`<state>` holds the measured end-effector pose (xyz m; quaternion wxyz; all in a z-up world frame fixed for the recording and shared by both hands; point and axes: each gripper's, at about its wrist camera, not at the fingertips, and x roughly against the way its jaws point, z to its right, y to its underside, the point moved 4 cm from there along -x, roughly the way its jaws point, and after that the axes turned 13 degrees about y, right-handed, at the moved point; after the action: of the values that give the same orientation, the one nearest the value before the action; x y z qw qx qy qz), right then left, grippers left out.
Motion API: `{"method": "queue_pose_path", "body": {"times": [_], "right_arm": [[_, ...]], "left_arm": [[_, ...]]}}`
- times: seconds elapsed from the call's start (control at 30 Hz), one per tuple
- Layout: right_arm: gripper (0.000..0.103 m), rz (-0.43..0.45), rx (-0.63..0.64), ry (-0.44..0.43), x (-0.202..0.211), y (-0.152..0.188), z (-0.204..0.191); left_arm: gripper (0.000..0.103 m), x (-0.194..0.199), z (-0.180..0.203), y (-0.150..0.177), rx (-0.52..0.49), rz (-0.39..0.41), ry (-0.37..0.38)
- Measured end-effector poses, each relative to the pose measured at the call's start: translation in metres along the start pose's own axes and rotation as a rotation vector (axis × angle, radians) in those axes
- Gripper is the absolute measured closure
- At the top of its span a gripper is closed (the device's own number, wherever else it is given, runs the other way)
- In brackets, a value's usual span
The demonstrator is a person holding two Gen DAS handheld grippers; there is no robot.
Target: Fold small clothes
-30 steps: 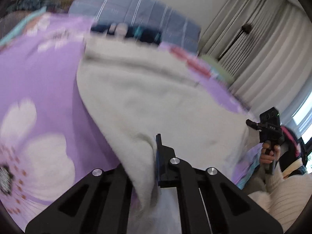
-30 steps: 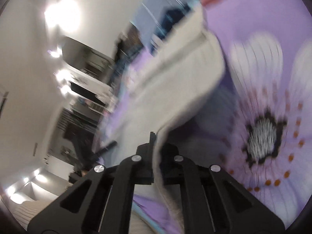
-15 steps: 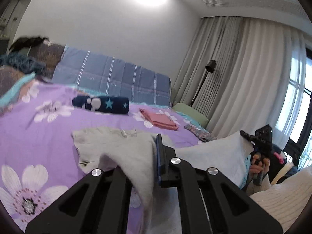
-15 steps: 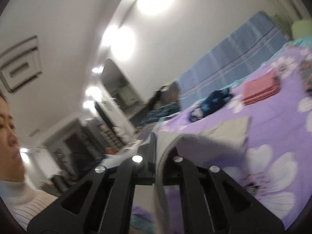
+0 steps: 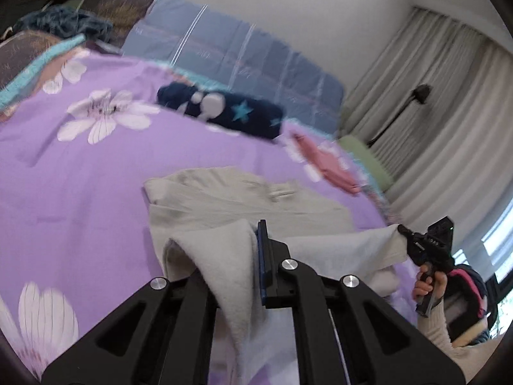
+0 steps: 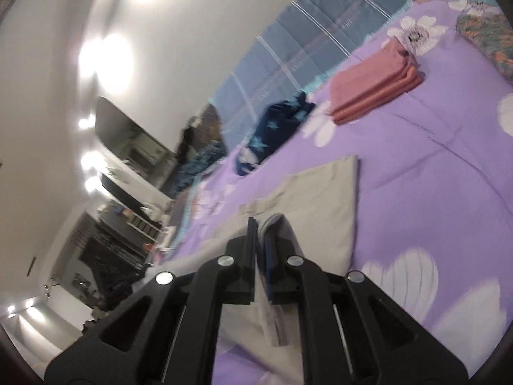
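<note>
A light grey garment point(image 5: 243, 202) lies on the purple flowered bedspread point(image 5: 73, 192); its far part rests flat and its near edge is lifted. My left gripper point(image 5: 253, 234) is shut on the near left corner of the grey garment, which drapes over the fingers. My right gripper point(image 6: 259, 224) is shut on the other near corner. It also shows in the left wrist view point(image 5: 407, 234), at the right, holding the cloth stretched. The garment's flat far part shows in the right wrist view point(image 6: 320, 199).
A folded pink cloth point(image 6: 375, 89) and a dark blue star-print bundle point(image 5: 224, 112) lie farther back on the bed. A blue plaid pillow point(image 5: 243, 54) is behind them. A patterned cloth point(image 6: 487, 41) lies at the right edge. Curtains point(image 5: 433, 122) hang at the right.
Both grippers have tilted back down toward the bed with the garment's near edge. The far part of the garment lies flat.
</note>
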<state>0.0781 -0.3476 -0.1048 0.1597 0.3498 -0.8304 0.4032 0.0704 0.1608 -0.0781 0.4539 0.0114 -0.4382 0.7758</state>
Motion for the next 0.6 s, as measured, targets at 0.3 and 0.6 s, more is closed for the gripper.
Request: {"method": "queue_pose_path", "body": {"times": [0.3, 0.6], "right_arm": [[0.096, -0.143, -0.077, 0.127, -0.064, 0.013, 0.041], [0.091, -0.141, 0.025, 0.134, -0.053, 0.016, 0.026]], "left_arm": [[0.078, -0.038, -0.070, 0.023, 0.171, -0.075, -0.096], [0.070, -0.021, -0.055, 0.042, 0.118, -0.137, -0.137]]}}
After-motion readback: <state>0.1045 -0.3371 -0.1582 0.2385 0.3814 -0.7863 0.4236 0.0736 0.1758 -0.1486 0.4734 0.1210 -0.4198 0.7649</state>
